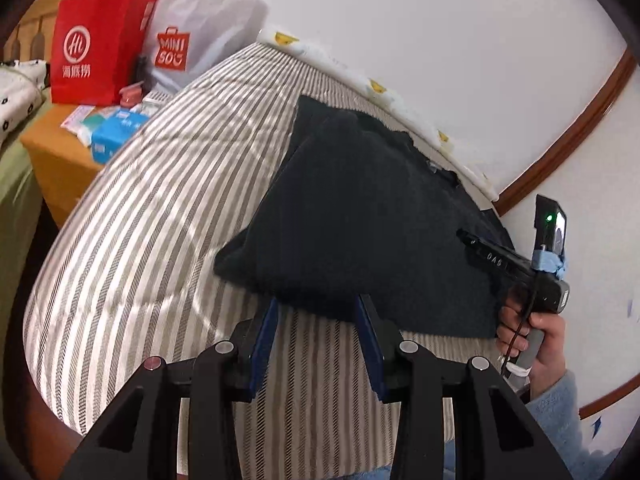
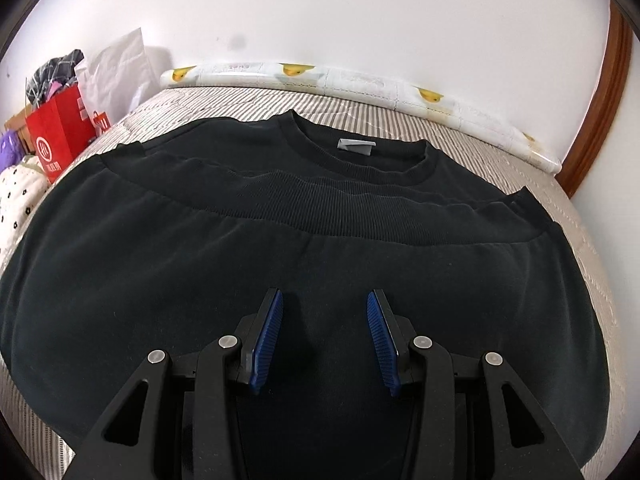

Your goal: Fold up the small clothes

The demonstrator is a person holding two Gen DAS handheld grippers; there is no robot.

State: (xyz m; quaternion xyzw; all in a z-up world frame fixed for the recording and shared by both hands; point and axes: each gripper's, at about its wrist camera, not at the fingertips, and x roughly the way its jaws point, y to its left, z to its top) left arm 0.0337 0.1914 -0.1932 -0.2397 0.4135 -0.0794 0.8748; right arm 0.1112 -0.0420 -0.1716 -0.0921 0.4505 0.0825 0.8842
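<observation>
- Lying flat on the striped bed cover is a black sweatshirt, folded so its ribbed hem runs across the body just below the neckline.
- In the right wrist view the round collar faces the wall, with a small grey label inside it.
- The right gripper hangs over the near part of the sweatshirt, jaws spread apart with nothing between them; its blue pads are clear of each other, and whether the tips touch the fabric cannot be told.
- The left gripper sits at the sweatshirt's near edge in its own view, jaws likewise spread and pinching nothing.
- From the left wrist view the right hand grips its tool's handle at the far side of the garment, a green light showing on the device above it.
- A padded bumper with yellow ducks lines the bed along the white wall.
- Beyond the bed's end stand a red paper bag and a white Miniso bag on a wooden bedside cabinet, beside some small packets.
</observation>
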